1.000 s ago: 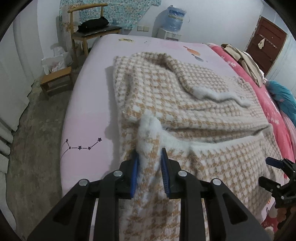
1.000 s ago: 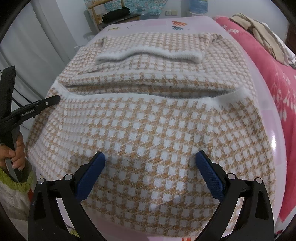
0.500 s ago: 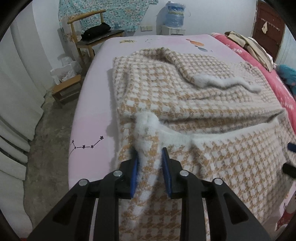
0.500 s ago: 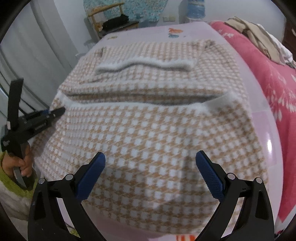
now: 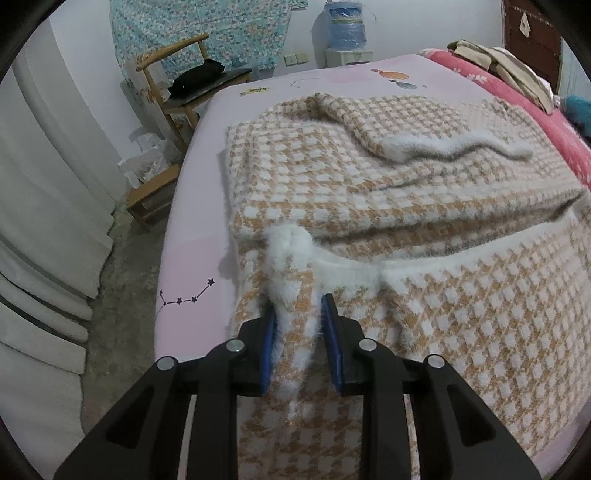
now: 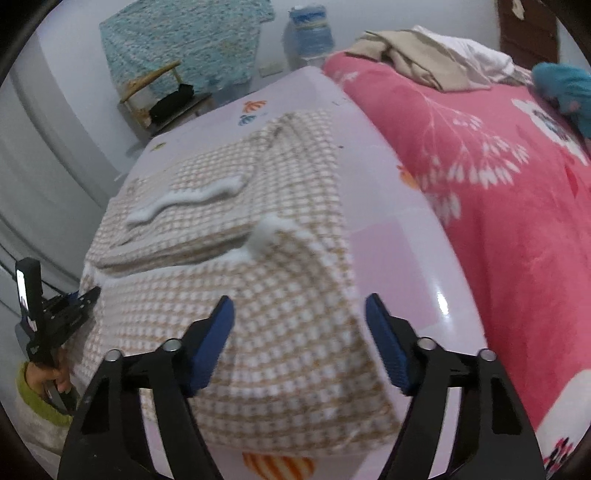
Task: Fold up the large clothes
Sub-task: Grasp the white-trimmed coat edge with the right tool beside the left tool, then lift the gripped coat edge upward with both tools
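Observation:
A tan-and-white houndstooth knit sweater with fluffy white trim lies partly folded on the pale pink bed sheet. My left gripper is shut on the left corner of the sweater's white-trimmed edge, and a bunched tuft stands up in front of the pads. In the right wrist view the sweater fills the middle. My right gripper hovers over its near right part with the jaws closing. Fabric lies between the pads, which do not press on it. The left gripper and the hand holding it show at the far left.
A pink flowered blanket covers the bed's right side, with a pile of clothes at its far end. A wooden chair with a black bag, a low stool and a water bottle stand beyond the bed's left and far edges.
My right gripper has swung right toward the sweater's right edge and its jaws have narrowed. My left gripper keeps its hold and has shifted slightly.

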{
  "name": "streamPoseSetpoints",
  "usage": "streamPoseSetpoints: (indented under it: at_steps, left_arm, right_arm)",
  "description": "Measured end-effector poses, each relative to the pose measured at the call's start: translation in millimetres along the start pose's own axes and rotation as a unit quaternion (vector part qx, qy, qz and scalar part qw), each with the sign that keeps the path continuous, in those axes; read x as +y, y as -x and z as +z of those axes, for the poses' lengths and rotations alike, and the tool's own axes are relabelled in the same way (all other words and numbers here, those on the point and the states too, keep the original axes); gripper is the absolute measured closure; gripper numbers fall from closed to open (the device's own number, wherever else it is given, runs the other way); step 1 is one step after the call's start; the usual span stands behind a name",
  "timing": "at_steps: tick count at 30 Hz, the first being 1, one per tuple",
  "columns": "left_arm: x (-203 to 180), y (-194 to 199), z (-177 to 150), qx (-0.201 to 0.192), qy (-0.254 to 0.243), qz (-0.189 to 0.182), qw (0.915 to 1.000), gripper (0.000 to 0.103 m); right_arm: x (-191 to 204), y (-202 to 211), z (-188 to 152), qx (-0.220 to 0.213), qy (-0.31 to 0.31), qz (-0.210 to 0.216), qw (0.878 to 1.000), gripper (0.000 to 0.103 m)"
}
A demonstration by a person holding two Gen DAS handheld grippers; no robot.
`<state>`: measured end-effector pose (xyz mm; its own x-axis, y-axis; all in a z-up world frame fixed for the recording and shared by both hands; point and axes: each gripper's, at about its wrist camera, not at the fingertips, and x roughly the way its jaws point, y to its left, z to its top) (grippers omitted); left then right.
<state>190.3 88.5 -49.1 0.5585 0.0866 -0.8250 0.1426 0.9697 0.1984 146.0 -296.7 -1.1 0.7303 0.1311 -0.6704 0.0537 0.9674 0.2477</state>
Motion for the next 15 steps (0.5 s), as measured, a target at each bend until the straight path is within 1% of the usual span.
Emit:
streamPoseSetpoints:
  at_steps: [2,4,7,13,15]
  left_arm:
    - [-2,0,0,-0.001,-0.003,0.005,1.0,0.079]
    - [-2,0,0,-0.002,-0.003,0.008,1.0,0.079]
    - [-3,1,-1,-0.004,-0.004,0.012,0.9999,0.079]
    - [-4,2,-2,-0.004,-0.006,0.012,0.9999,0.079]
    - [-4,2,-1,-0.004,-0.006,0.012,0.9999,0.079]
  right_arm:
    - [-2,-5,5,0.003,0.001,0.006,1.0,0.044]
    - [-1,-11,10,0.005,0.002,0.013,1.0,0.05]
    - [1,-22,18,0.01,0.011,0.019,1.0,0.056]
    - [2,-44,31,0.017,0.03,0.006,0.999,0.058]
    - [0,-50,31,0.028,0.033,0.008,0.999,0.058]
